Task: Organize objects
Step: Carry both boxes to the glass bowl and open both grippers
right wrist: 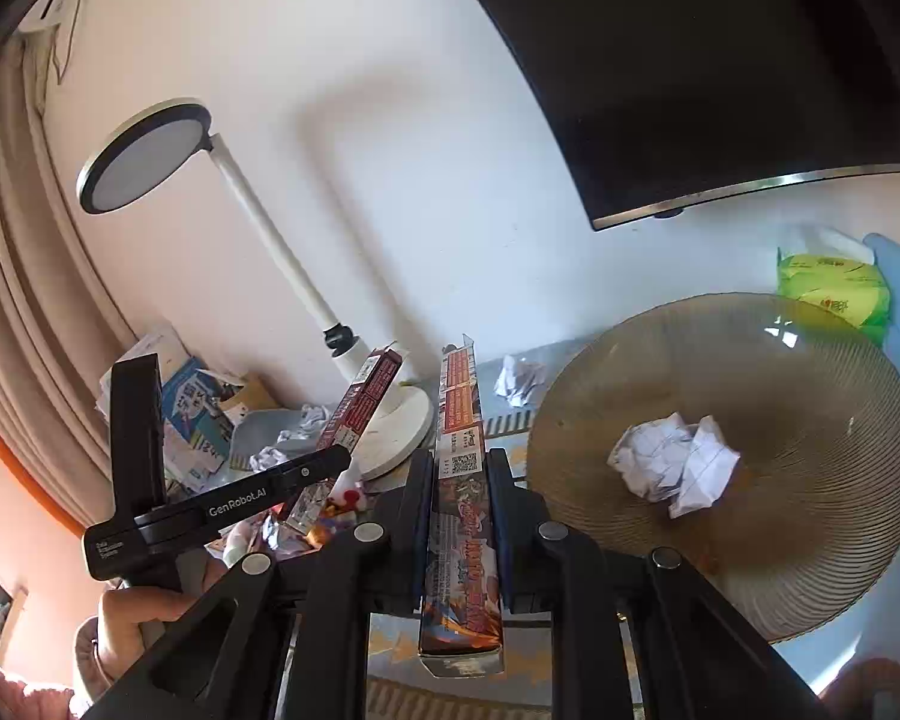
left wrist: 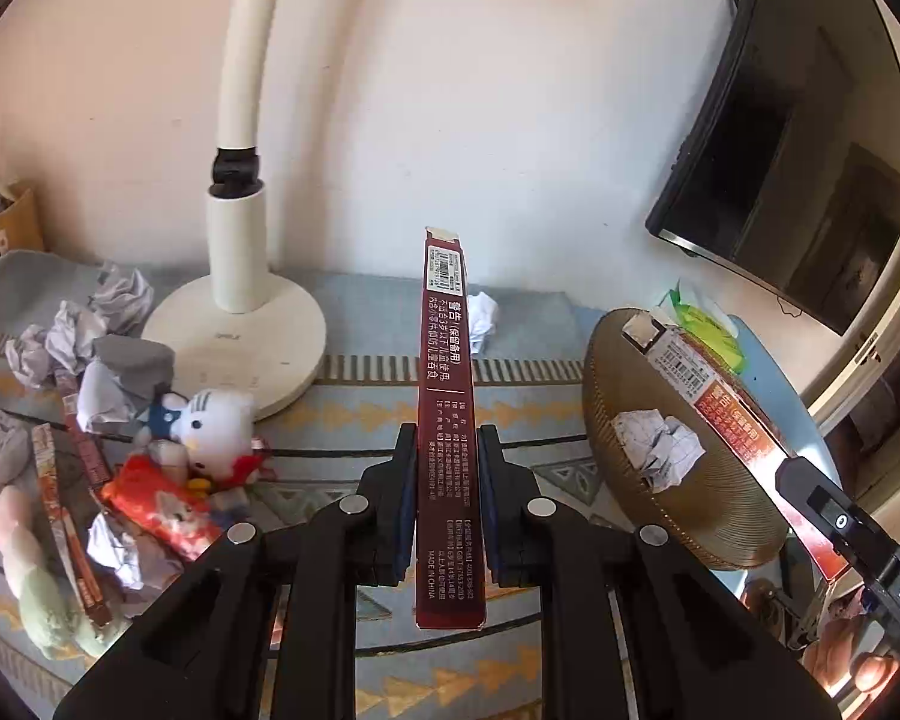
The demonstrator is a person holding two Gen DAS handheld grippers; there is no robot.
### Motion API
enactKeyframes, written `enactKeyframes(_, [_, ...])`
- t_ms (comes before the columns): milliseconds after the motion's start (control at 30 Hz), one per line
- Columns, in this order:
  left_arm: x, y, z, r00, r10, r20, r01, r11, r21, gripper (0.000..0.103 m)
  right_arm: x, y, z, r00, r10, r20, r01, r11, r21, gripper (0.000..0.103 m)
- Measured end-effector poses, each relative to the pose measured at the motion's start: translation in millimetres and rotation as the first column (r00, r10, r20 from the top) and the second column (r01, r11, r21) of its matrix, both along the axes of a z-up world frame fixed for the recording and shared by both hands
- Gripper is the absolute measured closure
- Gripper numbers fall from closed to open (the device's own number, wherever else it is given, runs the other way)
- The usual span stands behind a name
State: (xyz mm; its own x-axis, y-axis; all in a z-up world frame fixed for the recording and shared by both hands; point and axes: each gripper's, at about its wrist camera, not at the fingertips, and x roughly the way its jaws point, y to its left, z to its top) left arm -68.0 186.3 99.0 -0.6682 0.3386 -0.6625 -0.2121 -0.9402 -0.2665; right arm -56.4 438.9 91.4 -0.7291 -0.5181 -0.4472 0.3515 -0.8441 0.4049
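My left gripper [left wrist: 447, 468] is shut on a long dark red box [left wrist: 447, 396] that points forward over the patterned mat. My right gripper [right wrist: 461, 492] is shut on a second long box [right wrist: 459, 480] with orange print; in the left wrist view that box [left wrist: 726, 408] lies across the rim of the brown ribbed bowl [left wrist: 720, 516]. The bowl [right wrist: 810, 420] holds one crumpled paper ball [right wrist: 675, 462]. The left gripper's body [right wrist: 210, 504] and its red box [right wrist: 360, 402] show at the left of the right wrist view.
A white desk lamp [left wrist: 234, 324] stands behind on the mat. At the left lies a pile: a white plush cat [left wrist: 216, 420], a red packet [left wrist: 162, 510], more long boxes [left wrist: 66, 516] and crumpled papers [left wrist: 78, 324]. A monitor [left wrist: 780, 180] hangs at right, with a green tissue pack [right wrist: 834, 288] beyond the bowl.
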Motion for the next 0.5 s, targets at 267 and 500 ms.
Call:
enactKeyframes(267, [-15,86,2,0.997,-0.075,0.019,0.075,0.997,-0.032,0.088,-23,37,-2,0.992,-0.123,-0.021,0.124,0.992,0.036,0.086])
enactKeyframes(500, [-17,139,3,0.983,-0.181,-0.005,0.181,0.982,-0.048,0.088,-40,61,-7,0.978,-0.209,0.002,0.208,0.978,0.029,0.086])
